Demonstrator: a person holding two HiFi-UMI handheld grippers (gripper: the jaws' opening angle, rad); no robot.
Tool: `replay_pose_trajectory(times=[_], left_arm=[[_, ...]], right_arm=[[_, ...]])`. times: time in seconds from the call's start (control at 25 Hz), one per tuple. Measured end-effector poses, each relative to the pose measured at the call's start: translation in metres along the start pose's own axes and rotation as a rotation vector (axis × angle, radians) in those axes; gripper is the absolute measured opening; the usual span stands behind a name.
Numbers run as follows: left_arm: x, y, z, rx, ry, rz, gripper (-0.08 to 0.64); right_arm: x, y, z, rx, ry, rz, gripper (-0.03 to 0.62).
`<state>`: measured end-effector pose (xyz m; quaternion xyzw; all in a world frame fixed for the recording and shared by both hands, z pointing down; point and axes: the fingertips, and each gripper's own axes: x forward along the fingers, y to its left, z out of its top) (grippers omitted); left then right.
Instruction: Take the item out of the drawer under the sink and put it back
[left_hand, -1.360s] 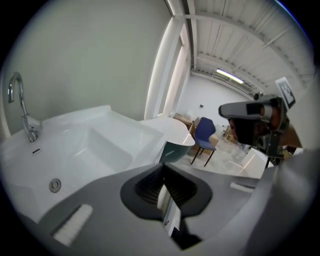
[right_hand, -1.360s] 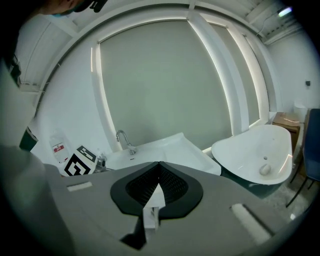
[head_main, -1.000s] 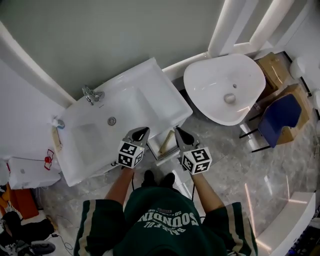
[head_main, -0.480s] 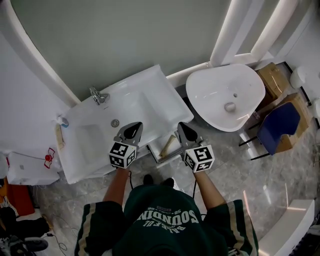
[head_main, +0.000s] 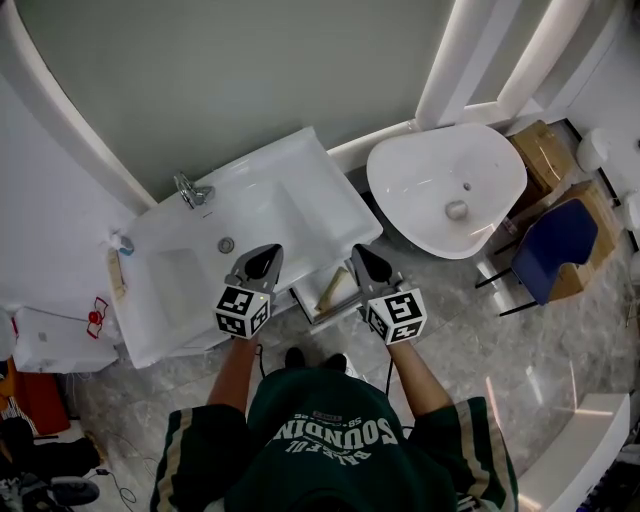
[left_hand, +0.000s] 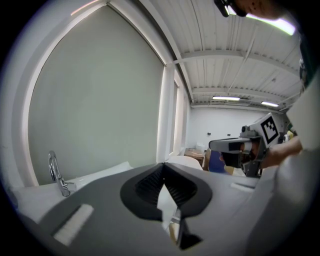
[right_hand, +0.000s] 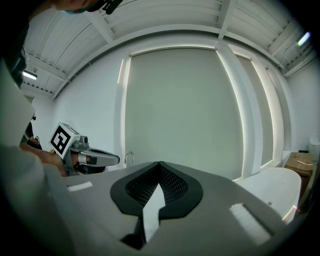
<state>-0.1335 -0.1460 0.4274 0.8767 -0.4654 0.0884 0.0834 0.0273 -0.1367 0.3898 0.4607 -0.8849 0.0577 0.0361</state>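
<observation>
- The left gripper has its jaws closed tip to tip, with nothing between them; it hovers over the front edge of the rectangular white sink.
- The right gripper is likewise closed and empty, level with the left one and near the sink's right front corner.
- Between the two grippers and below them, the white drawer under the sink stands pulled open.
- A long, pale tan item lies diagonally inside the drawer; neither gripper touches it.
- A chrome faucet stands at the sink's back left.
- To the right sits a rounded white basin, with a blue chair beyond it.
</observation>
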Motion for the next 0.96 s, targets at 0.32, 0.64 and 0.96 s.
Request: replay_pose_trajectory(times=[0.32,0.64,0.96], left_arm=[[0.002,-0.001,0.004,0.008,-0.011,-0.001,0.051],[0.003,0.001,0.002,0.005,-0.01,-0.003,0.051],[0.003,0.006,0.002,-0.013,-0.013,0.001,0.051]], right_arm=[[0.002,-0.003,-0.001,0.004,0.004,0.007,0.002],[0.01,0.001,-0.003,0.006,0.004,0.022,0.002],[0.017,0.005,-0.004,0.005,0.007,0.037,0.002]])
